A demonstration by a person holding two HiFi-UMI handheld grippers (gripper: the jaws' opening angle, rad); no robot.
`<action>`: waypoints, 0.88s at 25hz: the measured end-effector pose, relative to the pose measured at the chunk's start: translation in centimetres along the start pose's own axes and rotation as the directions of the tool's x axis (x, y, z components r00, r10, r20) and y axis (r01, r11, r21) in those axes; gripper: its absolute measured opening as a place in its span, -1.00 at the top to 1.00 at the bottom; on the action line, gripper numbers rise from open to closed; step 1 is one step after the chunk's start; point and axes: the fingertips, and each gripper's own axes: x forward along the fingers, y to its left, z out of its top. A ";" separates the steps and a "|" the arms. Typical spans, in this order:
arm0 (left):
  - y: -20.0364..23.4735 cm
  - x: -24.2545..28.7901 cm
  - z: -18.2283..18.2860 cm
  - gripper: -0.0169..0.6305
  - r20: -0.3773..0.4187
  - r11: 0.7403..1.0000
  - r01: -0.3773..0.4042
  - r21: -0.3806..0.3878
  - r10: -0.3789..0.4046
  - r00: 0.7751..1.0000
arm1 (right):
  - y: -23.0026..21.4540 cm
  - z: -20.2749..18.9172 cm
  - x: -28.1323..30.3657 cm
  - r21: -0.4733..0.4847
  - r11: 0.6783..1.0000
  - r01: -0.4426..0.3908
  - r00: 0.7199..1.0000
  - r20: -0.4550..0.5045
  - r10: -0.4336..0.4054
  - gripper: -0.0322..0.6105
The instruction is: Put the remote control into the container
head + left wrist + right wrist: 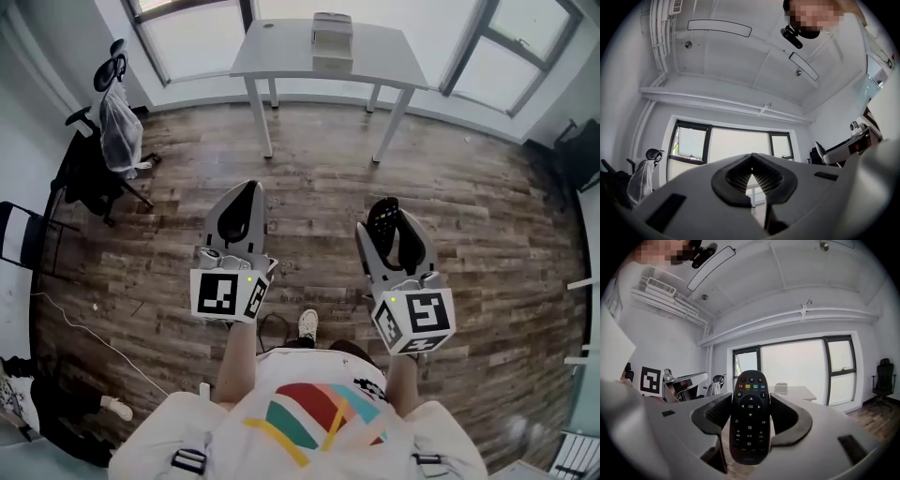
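My R gripper (pixel 394 223) clamps black oval plastic remote (pixel 750 418), long axis along jaws; pale box container (pixel 332 42) on white table (pixel 281 54) lies well ahead. L gripper (pixel 240 208) closed, empty.

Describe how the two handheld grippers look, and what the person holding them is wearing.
The left gripper and right gripper are both smooth, light-grey curved shells. Their fingers are lined with black ribbed pads. Each gripper ends near the hand in a white cube printed with black square markers. The person wears a white T-shirt with a red, teal, yellow and pink stripe print.
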 end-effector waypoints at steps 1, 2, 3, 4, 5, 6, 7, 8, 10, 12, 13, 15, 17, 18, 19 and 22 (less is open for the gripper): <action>0.5 0.7 -0.2 0.92 0.002 1.000 -0.001 -0.003 0.002 1.000 | -0.3 0.0 0.6 -0.006 1.000 0.009 1.000 -0.006 -0.010 0.10; 1.0 1.3 -0.6 0.93 -0.001 1.000 -0.001 -0.010 0.001 1.000 | -0.7 -0.1 1.1 -0.007 1.000 0.019 1.000 -0.016 -0.019 0.10; 1.2 1.8 -1.0 0.93 -0.010 1.000 0.002 -0.017 -0.002 1.000 | -1.1 -0.3 1.5 -0.005 1.000 0.027 0.999 -0.028 -0.027 0.10; 1.3 2.3 -1.6 0.92 -0.022 1.000 0.006 -0.024 -0.007 1.000 | -1.6 -0.6 1.9 0.002 0.999 0.033 0.999 -0.041 -0.033 0.10; 1.3 2.6 -2.1 0.92 -0.032 1.000 0.008 -0.028 -0.009 0.999 | -2.0 -0.9 2.3 0.010 0.999 0.036 0.998 -0.053 -0.035 0.10; 1.5 3.0 -2.5 0.92 -0.038 0.999 0.008 -0.032 -0.009 0.999 | -2.4 -1.1 2.8 0.017 0.999 0.037 0.998 -0.060 -0.035 0.10; 1.7 3.4 -2.8 0.92 -0.042 0.999 0.006 -0.033 -0.007 0.999 | -2.7 -1.2 3.4 0.021 0.999 0.036 0.997 -0.063 -0.034 0.10; 2.0 3.8 -3.0 0.93 -0.044 0.999 0.002 -0.033 -0.004 0.999 | -3.0 -1.2 4.0 0.022 0.999 0.034 0.997 -0.064 -0.032 0.10; 2.8 4.7 -3.4 0.92 -0.049 0.999 -0.008 -0.032 0.006 0.999 | -3.1 -1.1 5.4 0.022 1.000 0.023 0.998 -0.063 -0.021 0.10; 3.7 5.6 -3.6 0.92 -0.050 0.999 -0.022 -0.027 0.020 0.999 | -3.1 -1.0 6.9 0.023 1.000 0.004 0.998 -0.059 -0.003 0.10; 4.2 6.2 -3.7 0.93 -0.048 0.999 -0.028 -0.022 0.027 0.998 | -3.3 -0.9 7.8 0.025 1.000 -0.005 0.998 -0.056 0.007 0.10; 4.9 7.8 -4.0 0.92 -0.044 0.999 -0.033 -0.009 0.033 0.998 | -4.0 -0.7 9.9 0.028 0.999 -0.019 0.999 -0.048 0.021 0.10; 5.6 9.9 -4.7 0.92 -0.051 1.000 -0.028 -0.009 0.028 0.998 | -5.1 -0.6 12.5 0.033 0.999 -0.027 0.999 -0.041 0.028 0.10; 6.1 11.2 -5.3 0.92 -0.059 1.000 -0.024 -0.019 0.023 0.998 | -5.7 -0.5 13.9 0.034 0.999 -0.028 0.999 -0.040 0.029 0.10; 6.5 12.5 -5.9 0.93 -0.067 0.999 -0.021 -0.031 0.019 0.998 | -6.3 -0.4 15.4 0.033 0.999 -0.027 0.999 -0.040 0.029 0.10; 7.8 16.6 -7.0 0.92 -0.075 0.999 -0.021 -0.033 0.019 0.997 | -8.5 0.1 19.4 0.033 0.999 -0.023 0.999 -0.046 0.024 0.10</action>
